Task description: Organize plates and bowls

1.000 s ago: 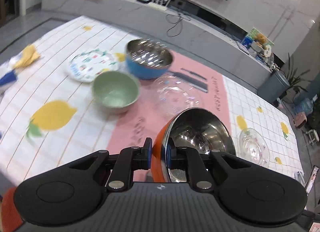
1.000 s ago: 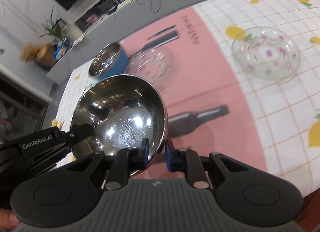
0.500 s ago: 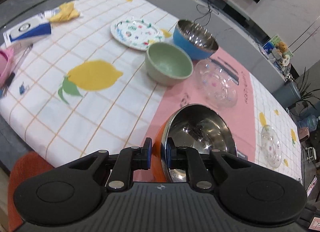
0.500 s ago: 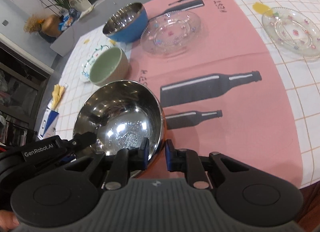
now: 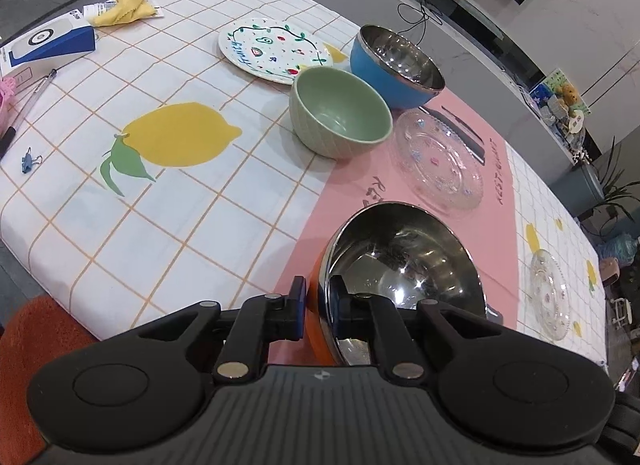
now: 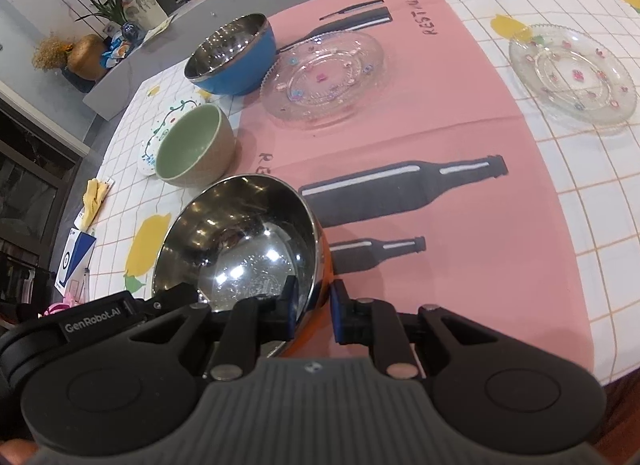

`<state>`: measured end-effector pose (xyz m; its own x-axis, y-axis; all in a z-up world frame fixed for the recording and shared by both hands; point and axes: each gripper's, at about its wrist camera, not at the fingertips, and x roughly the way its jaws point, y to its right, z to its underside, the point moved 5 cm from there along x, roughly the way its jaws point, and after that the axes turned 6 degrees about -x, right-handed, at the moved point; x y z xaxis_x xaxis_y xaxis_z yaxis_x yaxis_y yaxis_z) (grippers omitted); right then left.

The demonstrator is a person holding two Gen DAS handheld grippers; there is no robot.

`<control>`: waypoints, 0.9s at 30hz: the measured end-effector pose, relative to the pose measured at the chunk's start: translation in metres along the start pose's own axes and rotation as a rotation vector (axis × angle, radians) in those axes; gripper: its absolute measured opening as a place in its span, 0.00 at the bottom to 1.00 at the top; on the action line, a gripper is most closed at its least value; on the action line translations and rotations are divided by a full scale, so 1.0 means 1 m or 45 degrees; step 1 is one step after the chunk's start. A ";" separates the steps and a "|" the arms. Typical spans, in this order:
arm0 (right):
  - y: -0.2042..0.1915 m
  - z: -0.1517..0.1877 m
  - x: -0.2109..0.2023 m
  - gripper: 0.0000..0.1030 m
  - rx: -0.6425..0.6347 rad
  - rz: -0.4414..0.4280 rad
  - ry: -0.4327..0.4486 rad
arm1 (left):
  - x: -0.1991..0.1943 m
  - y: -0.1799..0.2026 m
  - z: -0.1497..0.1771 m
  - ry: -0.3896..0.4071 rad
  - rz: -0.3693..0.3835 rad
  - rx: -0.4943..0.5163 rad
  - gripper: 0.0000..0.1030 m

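Steel and orange fill my near view: both grippers pinch the same bowl (image 5: pixel 404 265), a steel-lined one with an orange outside. My left gripper (image 5: pixel 319 307) has its fingers pressed onto the bowl's wall on the left side, one finger outside on the orange, one inside on the steel. My right gripper (image 6: pixel 312 305) clamps the opposite wall the same way, and from its camera I see the left gripper (image 6: pixel 176 297) across the bowl (image 6: pixel 240 241), biting the far rim. The bowl is tilted and sits over the near part of the pink mat (image 6: pixel 460 145), just beside the printed bottle shapes; I cannot tell whether its base touches the mat.

Beyond it, a green bowl (image 5: pixel 340 117) stands upright at the mat's left edge. Just behind that is a blue bowl (image 5: pixel 396 65) with a steel inside, and the two look close to touching. Left of them a white painted plate (image 5: pixel 272 49) lies flat on the lemon-print tablecloth (image 5: pixel 160 225). A clear glass plate (image 5: pixel 438 159) lies on the mat just right of the green bowl. A second glass plate (image 6: pixel 572 73) lies well apart, on the cloth past the mat's right edge.

At the far left of the cloth I see a blue box (image 5: pixel 48 43), a yellow rag (image 5: pixel 124 7), a pen (image 5: pixel 30 103) and a small blue clip (image 5: pixel 30 159).
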<state>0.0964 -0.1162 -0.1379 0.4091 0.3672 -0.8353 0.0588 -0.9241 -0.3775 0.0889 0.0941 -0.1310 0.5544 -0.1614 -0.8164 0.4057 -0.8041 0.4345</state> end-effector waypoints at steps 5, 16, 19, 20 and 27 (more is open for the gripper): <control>0.003 -0.003 0.006 0.14 -0.003 0.011 0.015 | 0.004 0.000 0.002 0.002 0.007 0.009 0.13; -0.003 -0.003 0.000 0.39 -0.057 0.008 0.026 | -0.003 0.004 -0.001 0.027 -0.037 0.069 0.28; -0.004 -0.005 -0.007 0.45 -0.083 0.015 0.046 | -0.012 0.009 -0.005 0.068 -0.052 0.130 0.30; -0.004 -0.007 -0.010 0.47 -0.088 0.015 0.059 | -0.016 0.012 -0.007 0.087 -0.049 0.152 0.30; -0.010 -0.024 -0.039 0.72 -0.170 0.081 0.221 | -0.048 0.036 -0.025 0.302 -0.092 0.325 0.30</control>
<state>0.1016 -0.1233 -0.0923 0.5659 0.2949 -0.7700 0.1435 -0.9548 -0.2603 0.0951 0.0869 -0.0666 0.6961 0.0144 -0.7178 0.2722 -0.9305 0.2453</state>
